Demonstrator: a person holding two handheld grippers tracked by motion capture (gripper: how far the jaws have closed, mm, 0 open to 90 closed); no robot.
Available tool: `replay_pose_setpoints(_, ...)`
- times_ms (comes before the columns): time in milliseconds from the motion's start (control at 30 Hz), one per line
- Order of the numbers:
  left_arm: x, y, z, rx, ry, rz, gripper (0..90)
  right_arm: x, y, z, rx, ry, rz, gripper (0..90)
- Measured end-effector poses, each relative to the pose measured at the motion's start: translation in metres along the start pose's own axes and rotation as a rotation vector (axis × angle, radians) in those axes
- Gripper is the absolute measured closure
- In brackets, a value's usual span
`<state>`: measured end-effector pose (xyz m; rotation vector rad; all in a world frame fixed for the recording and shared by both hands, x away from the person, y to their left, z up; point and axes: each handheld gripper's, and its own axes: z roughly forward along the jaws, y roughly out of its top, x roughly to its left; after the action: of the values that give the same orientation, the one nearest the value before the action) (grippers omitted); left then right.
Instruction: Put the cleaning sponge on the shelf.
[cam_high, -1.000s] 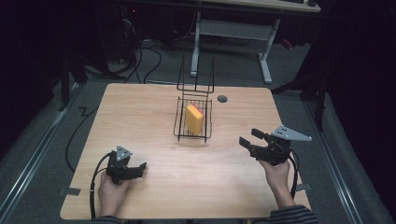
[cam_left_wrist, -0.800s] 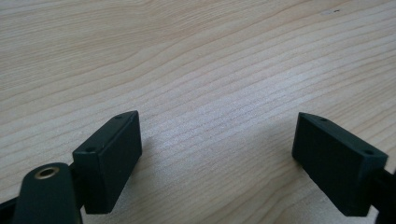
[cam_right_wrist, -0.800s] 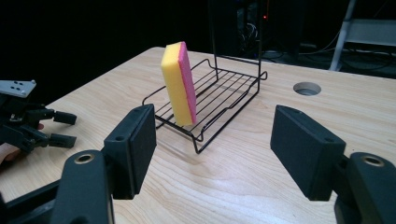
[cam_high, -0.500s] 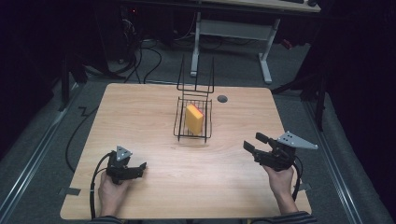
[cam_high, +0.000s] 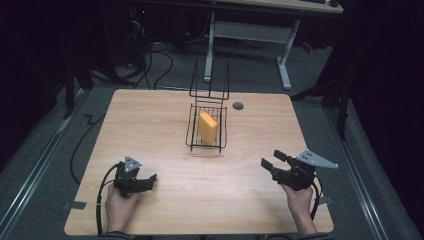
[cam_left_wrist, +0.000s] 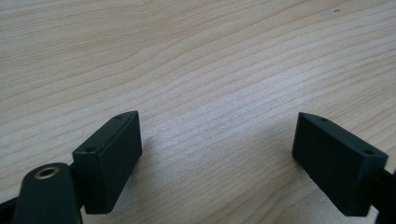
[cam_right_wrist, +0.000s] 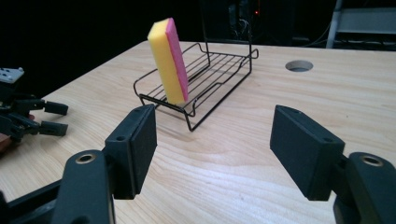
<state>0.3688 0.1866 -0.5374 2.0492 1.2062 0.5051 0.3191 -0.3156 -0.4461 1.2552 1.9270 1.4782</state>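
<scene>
A black wire rack (cam_high: 206, 142) stands at the middle of the wooden table (cam_high: 145, 125). A yellow sponge with a pink face (cam_high: 208, 127) stands on edge inside it. My left gripper (cam_high: 151, 181) rests near the front left, open, with bare wood between its jaws (cam_left_wrist: 217, 126). At the front right my right gripper (cam_high: 272, 160) is open and empty, pointing at the rack from well short of it. In the right gripper view the sponge (cam_right_wrist: 168, 60) and rack (cam_right_wrist: 210, 84) lie beyond the gripper (cam_right_wrist: 215, 116), and the left gripper (cam_right_wrist: 46, 119) is at the far left.
A round cable hole (cam_high: 238, 105) sits in the table behind and right of the rack. Beyond the far edge stand white desk legs (cam_high: 208, 55) and floor cables (cam_high: 150, 60). Bare wood surrounds the rack on all sides.
My right gripper has drawn back toward the near table edge, away from the rack, still open. The left gripper, rack and sponge have not moved.
</scene>
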Motion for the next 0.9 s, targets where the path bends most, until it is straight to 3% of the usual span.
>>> replay_pose_setpoints(500,0.0,0.0,0.0,0.0,0.0,0.0,16.4,-0.005,-0.024,0.013,0.034,-0.019,0.031,33.0)
replay_pose_setpoints(900,0.0,0.0,0.0,0.0,0.0,0.0,16.4,-0.01,-0.04,0.03,0.098,-0.04,0.047,33.1)
